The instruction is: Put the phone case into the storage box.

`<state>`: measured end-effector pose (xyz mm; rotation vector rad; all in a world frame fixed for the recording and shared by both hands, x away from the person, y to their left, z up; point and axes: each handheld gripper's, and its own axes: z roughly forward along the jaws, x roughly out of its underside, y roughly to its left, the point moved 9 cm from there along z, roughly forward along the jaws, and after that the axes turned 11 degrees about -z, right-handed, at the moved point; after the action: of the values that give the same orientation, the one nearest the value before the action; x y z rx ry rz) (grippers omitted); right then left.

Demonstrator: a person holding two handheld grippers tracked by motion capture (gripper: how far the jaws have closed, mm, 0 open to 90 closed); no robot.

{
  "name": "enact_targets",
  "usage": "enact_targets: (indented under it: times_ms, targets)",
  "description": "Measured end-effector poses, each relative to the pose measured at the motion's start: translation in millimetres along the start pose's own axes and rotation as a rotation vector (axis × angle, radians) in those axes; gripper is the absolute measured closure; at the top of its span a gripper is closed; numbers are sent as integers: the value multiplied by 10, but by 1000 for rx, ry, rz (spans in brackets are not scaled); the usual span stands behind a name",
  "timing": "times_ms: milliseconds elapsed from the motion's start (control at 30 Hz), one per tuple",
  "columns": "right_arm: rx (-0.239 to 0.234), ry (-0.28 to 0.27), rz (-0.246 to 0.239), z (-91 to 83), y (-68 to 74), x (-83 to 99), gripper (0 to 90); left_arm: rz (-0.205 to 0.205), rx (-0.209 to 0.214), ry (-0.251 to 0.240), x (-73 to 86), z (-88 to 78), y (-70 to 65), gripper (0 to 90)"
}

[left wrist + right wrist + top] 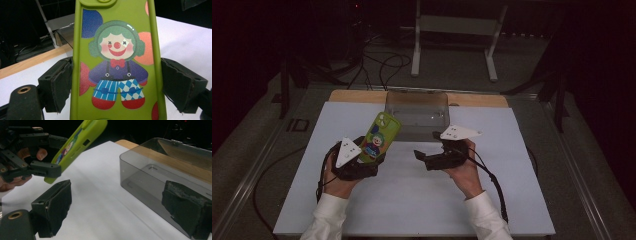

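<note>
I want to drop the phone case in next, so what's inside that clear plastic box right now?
The clear box looks empty: through its walls only its bare moulded floor shows. The phone case covers its near-left corner in the high view; the right gripper view shows nothing there.

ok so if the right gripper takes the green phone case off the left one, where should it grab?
Probably the free upper end of the green phone case, across its two long edges, coming from the right. The left gripper is shut on the lower part, and the case tilts up toward the clear box, so the top is exposed. The right gripper is open and empty.
</note>
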<state>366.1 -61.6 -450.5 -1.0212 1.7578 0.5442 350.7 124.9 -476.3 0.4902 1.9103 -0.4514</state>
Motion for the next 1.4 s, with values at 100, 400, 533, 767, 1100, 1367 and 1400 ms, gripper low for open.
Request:
enact_targets:
  times_ms: [100, 400, 533, 767, 1100, 1367, 1400]
  targets:
    - [-7, -4, 0, 55, 33, -28, 92, 1, 2, 0, 0, 3, -10, 159]
    - [-30, -20, 4, 192, 115, -86, 93, 3, 9, -5, -12, 5, -40, 158]
    - [-44, -31, 17, 244, 142, -103, 92, 3, 13, -7, -15, 9, -58, 159]
    - [-53, -49, 50, 326, 155, -111, 93, 6, 26, -11, -28, 12, -109, 159]
    - [-77, -64, 76, 409, 224, -144, 96, 12, 34, -10, -20, 34, -157, 158]
    - [-90, -67, 94, 450, 262, -157, 130, 14, 38, -6, -11, 47, -175, 158]
    - [-88, -68, 96, 454, 261, -159, 133, 14, 39, -6, -11, 48, -177, 159]
